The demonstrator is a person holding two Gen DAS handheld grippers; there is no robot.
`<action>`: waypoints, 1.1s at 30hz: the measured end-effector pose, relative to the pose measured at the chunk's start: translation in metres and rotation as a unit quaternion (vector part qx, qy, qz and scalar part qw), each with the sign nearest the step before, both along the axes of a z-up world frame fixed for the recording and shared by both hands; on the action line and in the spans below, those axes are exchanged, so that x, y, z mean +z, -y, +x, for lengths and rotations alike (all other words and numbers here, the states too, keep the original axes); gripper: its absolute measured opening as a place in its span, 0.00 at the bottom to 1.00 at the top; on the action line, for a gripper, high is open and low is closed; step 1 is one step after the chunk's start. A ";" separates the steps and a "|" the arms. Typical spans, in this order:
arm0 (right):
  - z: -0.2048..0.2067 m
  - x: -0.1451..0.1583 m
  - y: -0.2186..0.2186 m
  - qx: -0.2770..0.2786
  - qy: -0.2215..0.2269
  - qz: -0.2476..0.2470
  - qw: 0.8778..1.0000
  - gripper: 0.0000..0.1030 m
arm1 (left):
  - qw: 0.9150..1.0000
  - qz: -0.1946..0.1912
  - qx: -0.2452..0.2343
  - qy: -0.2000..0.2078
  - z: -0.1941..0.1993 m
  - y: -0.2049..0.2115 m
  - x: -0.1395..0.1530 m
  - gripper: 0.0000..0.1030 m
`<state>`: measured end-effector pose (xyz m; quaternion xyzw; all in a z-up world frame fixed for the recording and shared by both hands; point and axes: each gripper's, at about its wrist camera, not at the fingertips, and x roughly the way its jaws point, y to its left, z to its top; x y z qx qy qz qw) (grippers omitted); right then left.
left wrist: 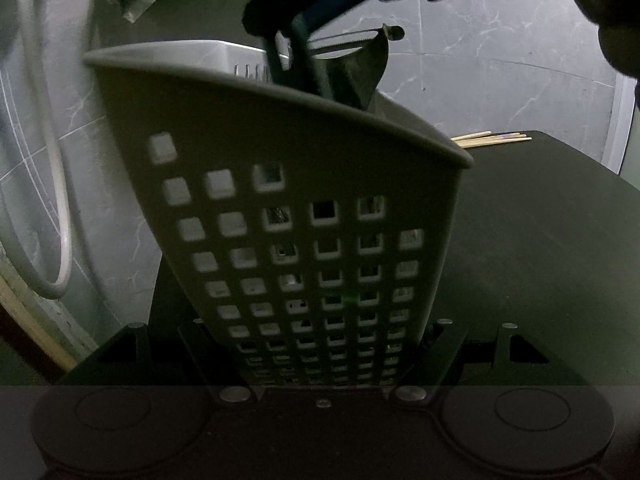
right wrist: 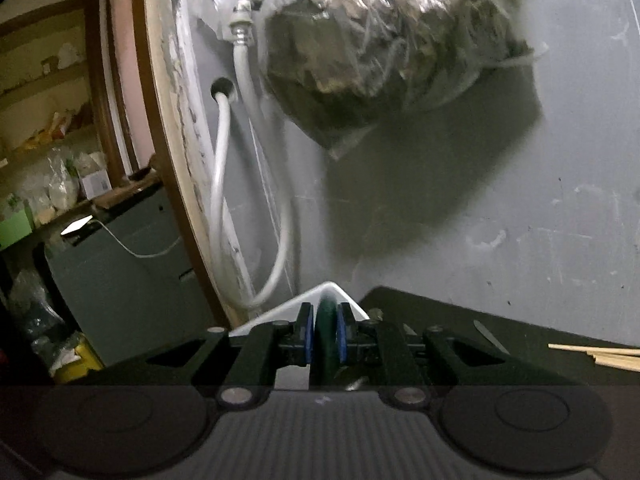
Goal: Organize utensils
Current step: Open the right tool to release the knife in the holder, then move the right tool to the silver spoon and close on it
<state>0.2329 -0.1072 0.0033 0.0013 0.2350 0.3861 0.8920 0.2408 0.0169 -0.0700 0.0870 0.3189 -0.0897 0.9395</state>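
Left tool point(left wrist: 320, 360) clamps the tilted basket point(left wrist: 280, 208); right tool point(right wrist: 325, 340) grips a green-handled peeler point(left wrist: 344, 60) above it.

1. Both views are looking pretty dim and greenish.
2. A plastic bag point(right wrist: 384, 40) is catching glare and throwing a big soft shadow down the wall point(right wrist: 560, 220).
3. Motion blur is smearing the upper part of the left wrist view.
4. Fisheye is bending lines, and corners are going black.
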 end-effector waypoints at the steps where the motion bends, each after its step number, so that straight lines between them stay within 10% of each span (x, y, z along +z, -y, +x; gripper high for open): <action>1: 0.000 -0.001 0.001 -0.001 -0.001 -0.002 1.000 0.15 | 1.000 0.000 0.000 0.000 0.000 0.000 0.000 0.74; 14: -0.003 0.013 0.029 -0.004 0.027 0.070 0.997 0.90 | 1.000 0.002 0.001 -0.004 0.000 0.000 0.000 0.75; 22: -0.004 0.016 0.062 -0.076 0.047 0.083 0.993 1.00 | 1.000 0.009 0.004 -0.013 0.004 0.005 0.003 0.75; 33: 0.019 -0.036 0.113 -0.207 -0.068 0.062 0.974 1.00 | 0.999 0.015 0.020 -0.022 0.010 0.016 0.005 0.76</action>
